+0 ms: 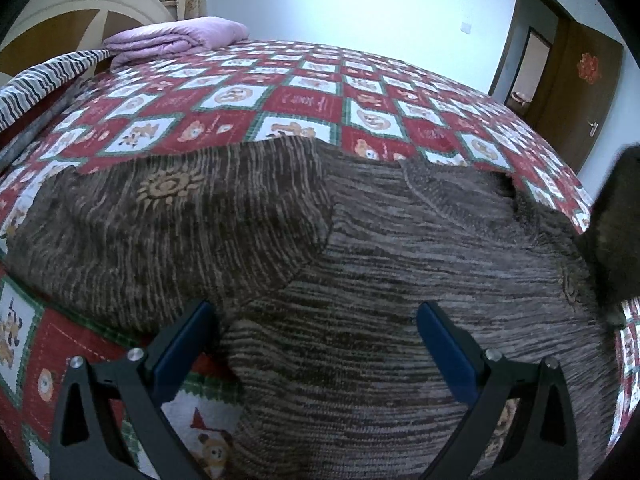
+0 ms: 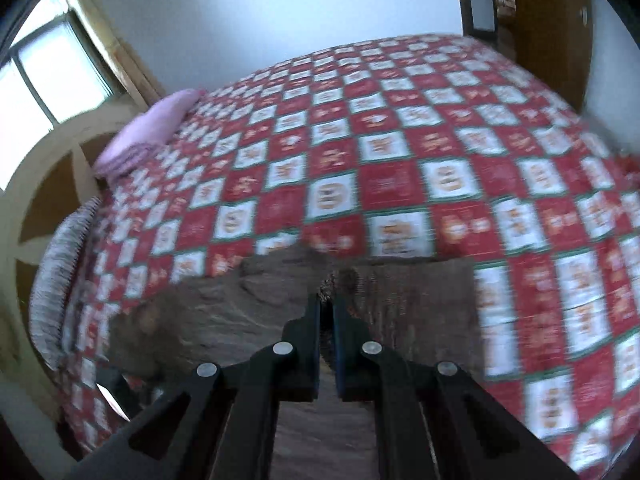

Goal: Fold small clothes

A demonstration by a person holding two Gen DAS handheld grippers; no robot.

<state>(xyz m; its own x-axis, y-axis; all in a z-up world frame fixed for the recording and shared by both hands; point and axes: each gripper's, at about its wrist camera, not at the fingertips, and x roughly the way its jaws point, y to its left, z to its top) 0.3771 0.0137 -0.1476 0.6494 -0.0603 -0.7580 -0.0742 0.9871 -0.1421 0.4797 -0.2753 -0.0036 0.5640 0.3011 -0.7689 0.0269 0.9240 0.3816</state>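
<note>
**A:** Progress check: where is the brown knitted sweater (image 1: 360, 280) in the fold?

**B:** Partway, I judge. It lies on the bed, on the red checked bedsheet (image 1: 304, 100), just ahead of and beneath the left claw (image 1: 318, 344). One sleeve (image 1: 172, 220), ahead and to the left of that claw, is already laid across the body.

**A:** And the other side?

**B:** That one is in hand. The right claw (image 2: 327, 308) is pinched narrow on a piece of the knit, with fabric bunched right at its tips. In the left wrist view a dark blurred flap (image 1: 616, 232) hangs raised at the far right, off the bed.

**A:** What is the left claw doing?

**B:** Nothing held. Its jaws stand wide above the lower body of the sweater.

**A:** What is left?

**B:** Laying that lifted side over, then, I would guess, folding the body up. The folded purple blanket (image 1: 176, 36) far ahead plays no part.
</note>
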